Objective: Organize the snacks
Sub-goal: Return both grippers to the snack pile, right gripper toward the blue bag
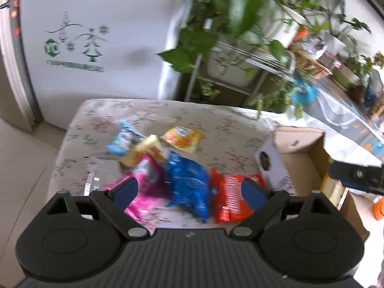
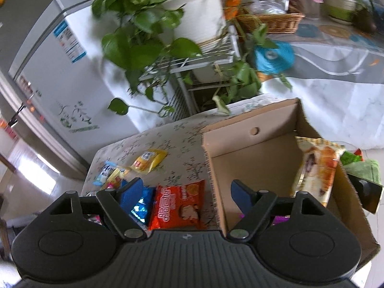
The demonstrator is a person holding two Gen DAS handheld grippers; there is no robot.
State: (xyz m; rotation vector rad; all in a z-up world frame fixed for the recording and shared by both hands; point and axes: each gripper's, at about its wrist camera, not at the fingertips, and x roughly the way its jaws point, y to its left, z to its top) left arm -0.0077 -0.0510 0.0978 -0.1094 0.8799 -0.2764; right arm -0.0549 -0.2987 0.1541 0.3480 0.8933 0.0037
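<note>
Several snack packets lie on a floral tablecloth: a pink one, a blue one, a red one, two yellow ones and a light blue one. My left gripper is open and empty above the blue packet. My right gripper is open and empty over the red packet and the left wall of a cardboard box. A bread packet leans inside the box. The right gripper also shows in the left wrist view.
A plant rack with a large white pot stands behind the table. A white fridge is at the back left. A counter with a wicker basket and a blue object runs to the right. A purple packet lies in the box.
</note>
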